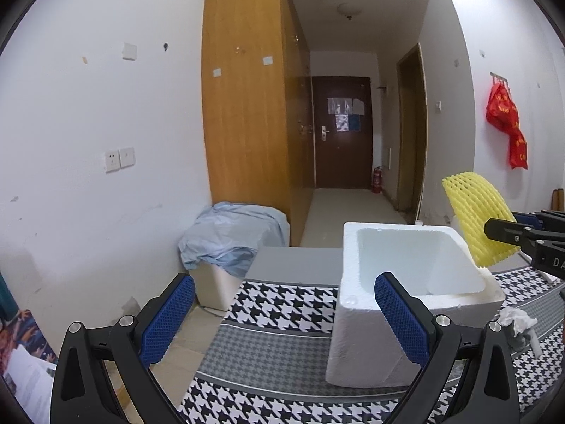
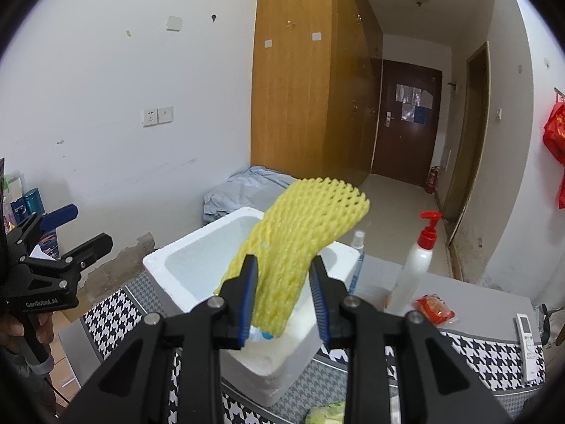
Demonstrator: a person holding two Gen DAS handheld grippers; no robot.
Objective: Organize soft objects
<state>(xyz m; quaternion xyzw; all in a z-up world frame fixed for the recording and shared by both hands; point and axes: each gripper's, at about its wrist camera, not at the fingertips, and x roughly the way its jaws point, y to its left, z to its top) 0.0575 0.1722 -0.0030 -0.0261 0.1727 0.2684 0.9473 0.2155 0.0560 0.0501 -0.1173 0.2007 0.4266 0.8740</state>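
At the far left, off the table's edge, a bin draped with pale blue cloth (image 1: 233, 238) stands on the floor against the wall; it is well apart from the work. The left gripper (image 1: 286, 321) is wide open with nothing between its blue pads; it hangs over the near left side of the houndstooth tablecloth (image 1: 282, 296), just beside the white foam box (image 1: 367, 332), whose near left corner sits close to the right pad.

The foam box has thick walls and a deep, mostly bare hollow; in the right wrist view something pale blue and white seems to lie at its bottom, though I cannot tell what it is. So the sorting looks barely begun; little has been put away.

The right gripper (image 2: 284, 296) is narrowed onto a yellow foam fruit net (image 2: 300, 233); its pads pinch the net's lower end, and the free end arches up and forward above the box's opening. The net is therefore held, not yet dropped in.

Left to do, by my reading: a crumpled white wad (image 1: 517, 319) just right of the box, and something greenish at the bottom edge of the right wrist view.

Further right stand a pump bottle (image 2: 416, 261), a red packet (image 2: 434, 309) and a remote control (image 2: 529, 346); the box mouth is unobstructed from above.
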